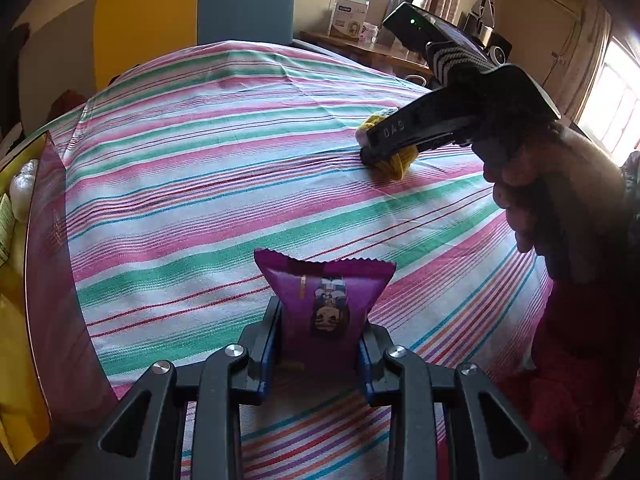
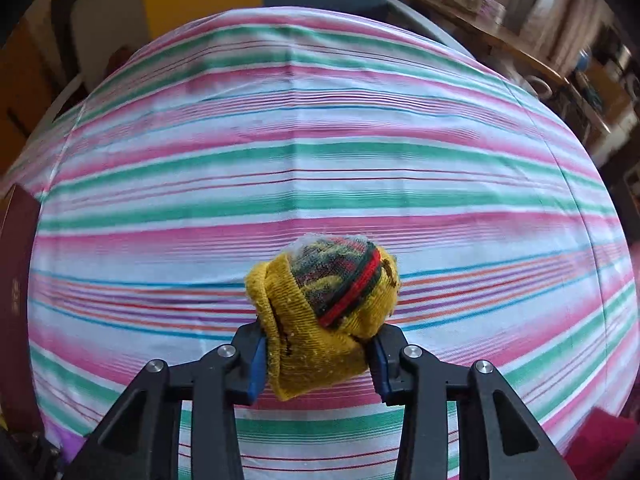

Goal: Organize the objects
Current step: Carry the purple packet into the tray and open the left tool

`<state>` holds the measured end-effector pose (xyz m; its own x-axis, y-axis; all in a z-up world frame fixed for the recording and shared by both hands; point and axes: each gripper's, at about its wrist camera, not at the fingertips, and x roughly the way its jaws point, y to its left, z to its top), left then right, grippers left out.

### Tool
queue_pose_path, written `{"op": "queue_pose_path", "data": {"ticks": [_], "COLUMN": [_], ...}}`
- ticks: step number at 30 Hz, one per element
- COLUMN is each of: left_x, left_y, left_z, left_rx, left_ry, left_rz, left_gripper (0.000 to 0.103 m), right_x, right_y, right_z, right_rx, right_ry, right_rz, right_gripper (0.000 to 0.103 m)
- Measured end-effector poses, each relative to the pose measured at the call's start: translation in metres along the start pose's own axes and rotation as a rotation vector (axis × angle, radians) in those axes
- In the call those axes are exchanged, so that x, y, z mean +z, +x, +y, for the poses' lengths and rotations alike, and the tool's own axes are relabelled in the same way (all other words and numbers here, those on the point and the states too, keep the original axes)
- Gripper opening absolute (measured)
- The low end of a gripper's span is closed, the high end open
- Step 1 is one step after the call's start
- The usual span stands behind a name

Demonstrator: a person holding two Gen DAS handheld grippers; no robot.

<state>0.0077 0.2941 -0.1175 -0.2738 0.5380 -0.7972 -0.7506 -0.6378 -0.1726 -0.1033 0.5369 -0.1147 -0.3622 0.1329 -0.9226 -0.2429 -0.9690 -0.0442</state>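
My left gripper (image 1: 320,340) is shut on a purple snack packet (image 1: 324,304) and holds it upright just above the striped cloth. My right gripper (image 2: 318,354) is shut on a rolled yellow sock ball (image 2: 324,320) with red, green and dark stripes. In the left wrist view the right gripper (image 1: 374,156) shows at the upper right, pressing the yellow sock ball (image 1: 394,162) against the cloth, with the person's hand behind it.
A striped pink, green and white cloth (image 1: 224,168) covers the table. A yellow box with a maroon wall (image 1: 48,240) stands at the left edge and holds white items; its wall also shows in the right wrist view (image 2: 16,264). A wooden desk (image 1: 360,50) with a box stands beyond.
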Motion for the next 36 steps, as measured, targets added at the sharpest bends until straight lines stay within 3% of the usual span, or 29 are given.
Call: {"op": "queue_pose_path", "data": {"ticks": [6, 13, 17, 24, 30, 36], "left_x": [0.001, 0.013, 0.021, 0.009, -0.012, -0.027], "left_y": [-0.010, -0.074, -0.118, -0.151, -0.159, -0.162], "left_z": [-0.002, 0.001, 0.019, 0.071, 0.101, 0.117], "left_rx": [0.017, 0.018, 0.121, 0.298, 0.352, 0.360], "left_ry": [-0.014, -0.030, -0.057, -0.172, -0.245, -0.281], "left_rz": [0.023, -0.092, -0.181, -0.187, -0.172, -0.161], "left_gripper": [0.030, 0.030, 0.030, 0.030, 0.030, 0.030], "right_x": [-0.011, -0.015, -0.012, -0.013, -0.009, -0.006], "right_y": [-0.010, -0.013, -0.009, -0.010, -0.005, -0.002], "right_z": [-0.004, 0.003, 0.005, 0.008, 0.010, 0.012], "right_rx": [-0.009, -0.026, -0.028, -0.035, -0.054, -0.067], "right_ry": [-0.026, -0.050, -0.053, -0.061, -0.084, -0.093], "right_rz": [-0.006, -0.013, -0.013, -0.017, -0.024, -0.027], "right_gripper": [0.042, 0.042, 0.043, 0.043, 0.043, 0.043]}}
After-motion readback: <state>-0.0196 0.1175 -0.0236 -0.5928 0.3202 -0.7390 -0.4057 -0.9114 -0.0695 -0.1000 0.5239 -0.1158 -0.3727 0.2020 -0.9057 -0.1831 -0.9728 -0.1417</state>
